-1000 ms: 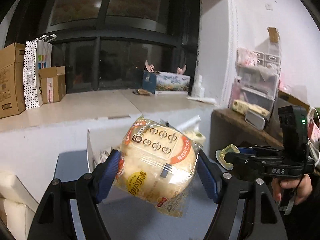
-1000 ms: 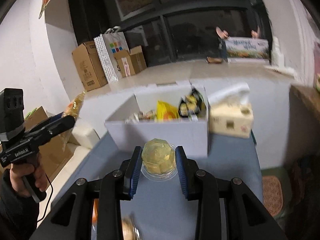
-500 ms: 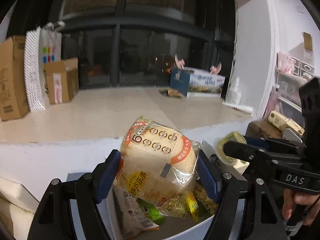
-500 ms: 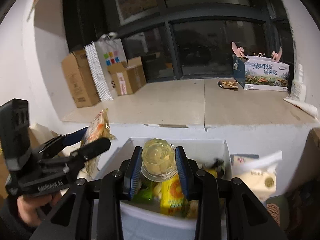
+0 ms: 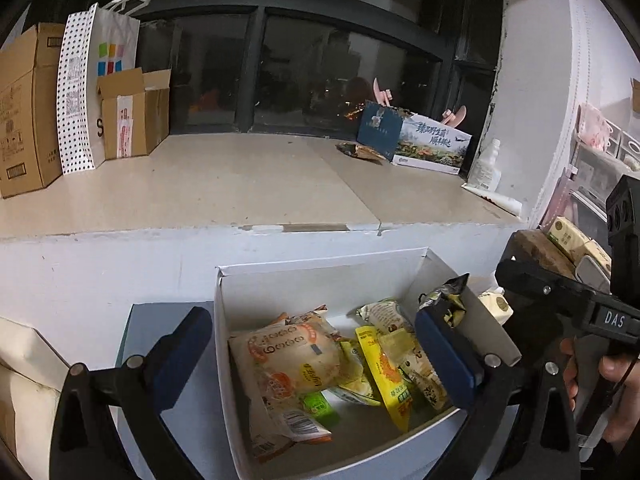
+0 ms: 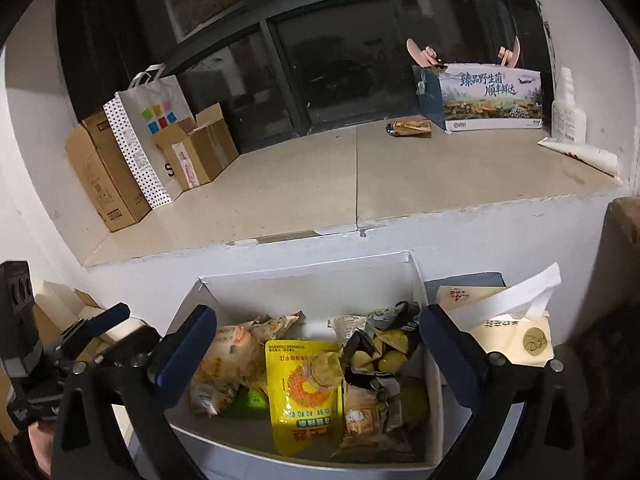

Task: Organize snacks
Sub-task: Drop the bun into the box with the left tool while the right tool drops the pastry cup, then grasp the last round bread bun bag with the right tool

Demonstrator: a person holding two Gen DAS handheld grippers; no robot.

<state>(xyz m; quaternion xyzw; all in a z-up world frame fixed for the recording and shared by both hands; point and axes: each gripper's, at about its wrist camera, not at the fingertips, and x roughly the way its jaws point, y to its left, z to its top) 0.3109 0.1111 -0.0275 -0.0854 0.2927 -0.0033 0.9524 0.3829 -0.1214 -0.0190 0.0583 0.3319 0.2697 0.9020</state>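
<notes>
A white open box (image 5: pixel 320 276) (image 6: pixel 304 276) holds several snack packets. The bread packet (image 5: pixel 288 356) (image 6: pixel 224 364) lies in its left half. The clear jelly cup (image 6: pixel 322 364) lies on a yellow packet (image 6: pixel 306 392) in the middle. My left gripper (image 5: pixel 316 352) is open and empty above the box, blue pads wide apart. My right gripper (image 6: pixel 316 356) is open and empty above the box too. Each gripper shows in the other's view, the right one (image 5: pixel 568 312) and the left one (image 6: pixel 80 344).
A tissue box (image 6: pixel 504 328) stands right of the white box. A pale ledge (image 5: pixel 224 188) behind carries cardboard boxes (image 5: pixel 132 116), a dotted paper bag (image 5: pixel 92 80) and a printed carton (image 6: pixel 488 100). A wooden shelf (image 5: pixel 544 252) is at the right.
My left gripper opened and dropped the bread packet into the box. My right gripper opened and let the jelly cup fall onto the yellow packet. Both moved forward over the box.
</notes>
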